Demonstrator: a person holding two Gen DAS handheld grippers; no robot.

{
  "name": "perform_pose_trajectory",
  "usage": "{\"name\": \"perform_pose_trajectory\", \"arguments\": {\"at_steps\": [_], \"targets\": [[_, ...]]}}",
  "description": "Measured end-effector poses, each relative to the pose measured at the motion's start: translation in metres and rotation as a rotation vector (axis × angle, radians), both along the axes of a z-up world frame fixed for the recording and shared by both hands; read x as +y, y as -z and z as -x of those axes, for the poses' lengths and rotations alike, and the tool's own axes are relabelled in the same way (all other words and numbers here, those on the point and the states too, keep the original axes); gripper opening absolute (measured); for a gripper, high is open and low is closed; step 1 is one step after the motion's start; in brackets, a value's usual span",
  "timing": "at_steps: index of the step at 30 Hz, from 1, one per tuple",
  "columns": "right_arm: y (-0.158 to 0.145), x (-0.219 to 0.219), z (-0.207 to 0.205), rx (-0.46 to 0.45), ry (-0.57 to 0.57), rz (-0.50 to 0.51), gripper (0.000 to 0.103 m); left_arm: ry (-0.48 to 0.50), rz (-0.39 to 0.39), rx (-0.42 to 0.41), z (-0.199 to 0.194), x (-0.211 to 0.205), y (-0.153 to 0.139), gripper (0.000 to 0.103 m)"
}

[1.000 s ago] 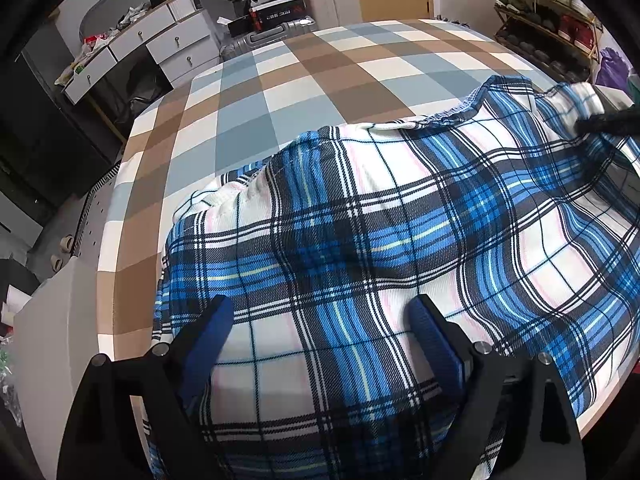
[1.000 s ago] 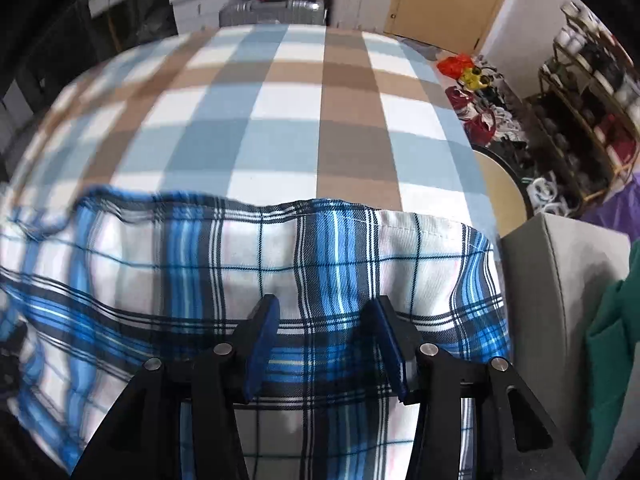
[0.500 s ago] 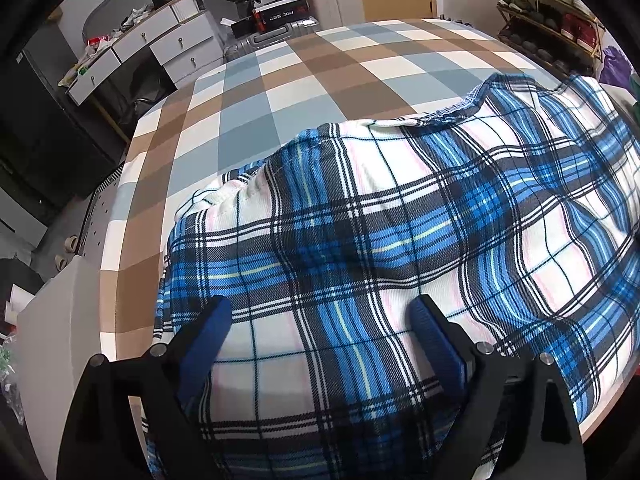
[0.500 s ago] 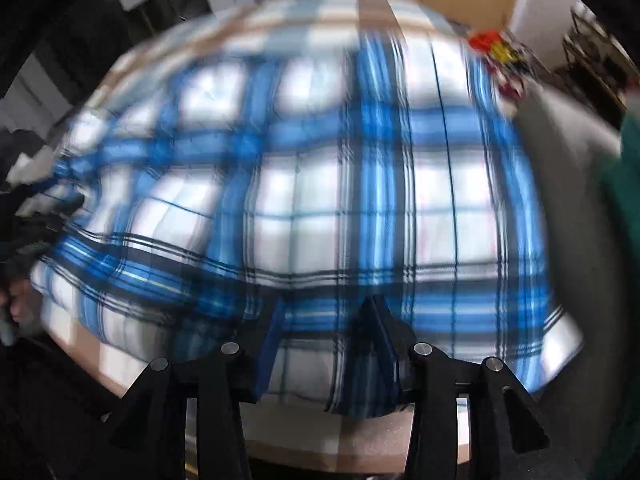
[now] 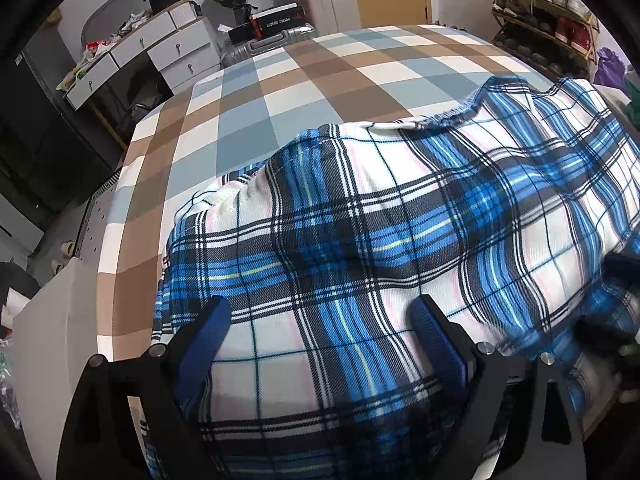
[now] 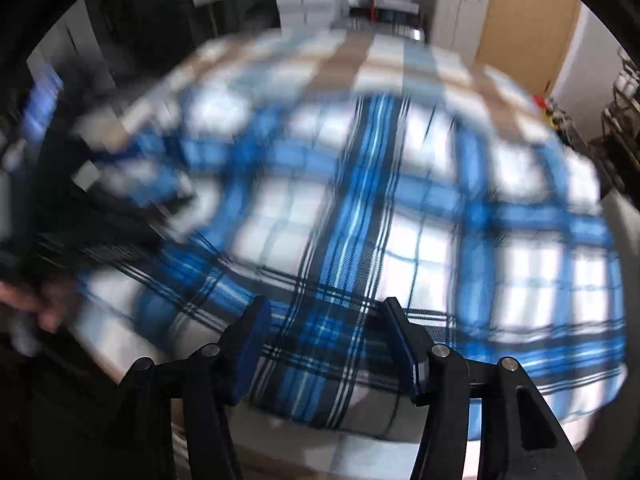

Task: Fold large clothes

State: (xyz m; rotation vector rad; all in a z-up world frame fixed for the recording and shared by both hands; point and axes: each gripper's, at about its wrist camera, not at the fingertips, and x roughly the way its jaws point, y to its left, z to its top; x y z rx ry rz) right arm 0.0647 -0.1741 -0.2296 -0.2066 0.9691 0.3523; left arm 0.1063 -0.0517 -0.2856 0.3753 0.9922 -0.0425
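Plaid garment spread on checked tabletop, both grippers over its near edge

The blue plaid garment (image 5: 380, 240) lies rumpled on the checked tablecloth (image 5: 280, 80). Left gripper (image 5: 320, 332) has its jaws wide apart, cloth beneath, pads not pressing. Right gripper (image 6: 326, 336) has just been opening; its view is blurred, but the jaws appear parted over the garment's hem, apparently clamping nothing

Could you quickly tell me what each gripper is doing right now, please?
Left gripper: open wide over the plaid garment, holding nothing.
Right gripper: jaws have just been opening, over the garment's edge, not gripping it.
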Motion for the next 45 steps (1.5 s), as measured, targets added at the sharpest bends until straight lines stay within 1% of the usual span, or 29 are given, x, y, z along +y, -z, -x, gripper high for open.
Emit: {"name": "perform_pose_trajectory", "arguments": {"at_steps": [1, 2, 4, 5, 6, 7, 10, 11, 12, 14, 15, 16, 17, 19, 20, 21, 24, 26, 28, 29, 30, 32, 33, 34, 37, 39, 41, 43, 45], "targets": [[0.003, 0.002, 0.002, -0.028, -0.007, 0.012, 0.058, 0.004, 0.001, 0.003, 0.0, 0.001, -0.001, 0.09], [0.006, 0.0, -0.001, -0.009, 0.008, -0.013, 0.058, 0.01, 0.004, 0.009, 0.0, 0.001, -0.003, 0.089], [0.008, -0.013, -0.007, 0.01, 0.038, -0.105, 0.058, 0.024, 0.02, 0.008, 0.004, 0.003, -0.01, 0.089], [0.009, -0.023, -0.009, 0.011, 0.059, -0.179, 0.057, 0.028, 0.027, 0.0, 0.007, 0.004, -0.013, 0.089], [0.008, -0.032, -0.011, 0.01, 0.079, -0.222, 0.055, 0.041, 0.055, -0.014, 0.013, 0.005, -0.02, 0.089], [0.008, -0.039, -0.012, 0.006, 0.103, -0.258, 0.056, 0.062, 0.091, -0.028, 0.021, 0.004, -0.027, 0.089], [0.002, -0.059, -0.017, -0.023, 0.176, -0.33, 0.057, 0.173, 0.21, -0.066, 0.053, -0.006, -0.044, 0.089], [0.002, -0.063, -0.019, -0.029, 0.197, -0.341, 0.057, 0.207, 0.2, -0.067, 0.059, -0.013, -0.042, 0.089], [0.004, -0.068, -0.023, -0.03, 0.214, -0.352, 0.057, 0.22, 0.16, -0.057, 0.062, -0.021, -0.036, 0.089], [0.009, -0.071, -0.027, -0.022, 0.226, -0.357, 0.057, 0.207, 0.068, 0.001, 0.058, -0.03, -0.014, 0.089], [0.01, -0.074, -0.031, -0.015, 0.23, -0.348, 0.057, 0.18, 0.024, 0.054, 0.053, -0.032, 0.001, 0.09], [0.014, -0.074, -0.033, -0.014, 0.232, -0.338, 0.057, 0.146, 0.017, 0.105, 0.048, -0.031, 0.013, 0.092], [0.017, -0.074, -0.035, -0.016, 0.232, -0.329, 0.057, 0.12, 0.065, 0.097, 0.047, -0.025, 0.012, 0.091], [0.017, -0.072, -0.039, -0.012, 0.231, -0.315, 0.057, 0.087, 0.115, 0.118, 0.042, -0.017, 0.012, 0.093], [0.019, -0.072, -0.041, -0.005, 0.231, -0.308, 0.058, 0.082, 0.123, 0.116, 0.042, -0.016, 0.013, 0.093], [0.007, -0.076, -0.028, 0.009, 0.231, -0.296, 0.061, 0.077, 0.128, 0.116, 0.043, -0.016, 0.012, 0.093], [0.009, -0.077, -0.02, 0.04, 0.222, -0.271, 0.062, 0.068, 0.156, 0.138, 0.044, -0.013, -0.002, 0.092], [0.008, -0.076, -0.018, 0.033, 0.209, -0.253, 0.062, 0.064, 0.184, 0.093, 0.05, -0.004, -0.017, 0.092], [0.006, -0.076, -0.016, 0.033, 0.202, -0.245, 0.063, 0.02, 0.149, 0.053, 0.056, 0.009, -0.021, 0.092], [0.006, -0.077, -0.015, 0.037, 0.202, -0.253, 0.063, -0.001, 0.138, 0.073, 0.055, 0.014, -0.015, 0.092], [0.006, -0.076, -0.015, 0.041, 0.203, -0.262, 0.065, -0.021, 0.142, 0.124, 0.052, 0.021, -0.005, 0.092], [0.006, -0.079, -0.015, 0.048, 0.206, -0.282, 0.066, -0.07, 0.172, 0.21, 0.046, 0.034, 0.015, 0.093], [0.005, -0.079, -0.015, 0.05, 0.205, -0.288, 0.066, -0.06, 0.18, 0.185, 0.047, 0.036, 0.014, 0.094], [0.005, -0.079, -0.014, 0.049, 0.202, -0.288, 0.066, -0.052, 0.151, 0.196, 0.047, 0.034, 0.015, 0.095], [0.005, -0.077, -0.011, 0.042, 0.182, -0.264, 0.067, -0.048, 0.138, 0.232, 0.043, 0.034, 0.015, 0.095], [0.004, -0.074, -0.01, 0.041, 0.178, -0.253, 0.069, -0.072, 0.137, 0.252, 0.034, 0.037, 0.006, 0.094], [0.003, -0.073, -0.01, 0.044, 0.177, -0.254, 0.072, -0.084, 0.221, 0.215, 0.023, 0.042, -0.02, 0.094], [0.002, -0.073, -0.01, 0.05, 0.178, -0.263, 0.074, -0.09, 0.293, 0.15, 0.007, 0.043, -0.047, 0.094], [0.002, -0.075, -0.011, 0.06, 0.18, -0.282, 0.076, -0.084, 0.321, 0.109, -0.014, 0.039, -0.062, 0.095]]}}
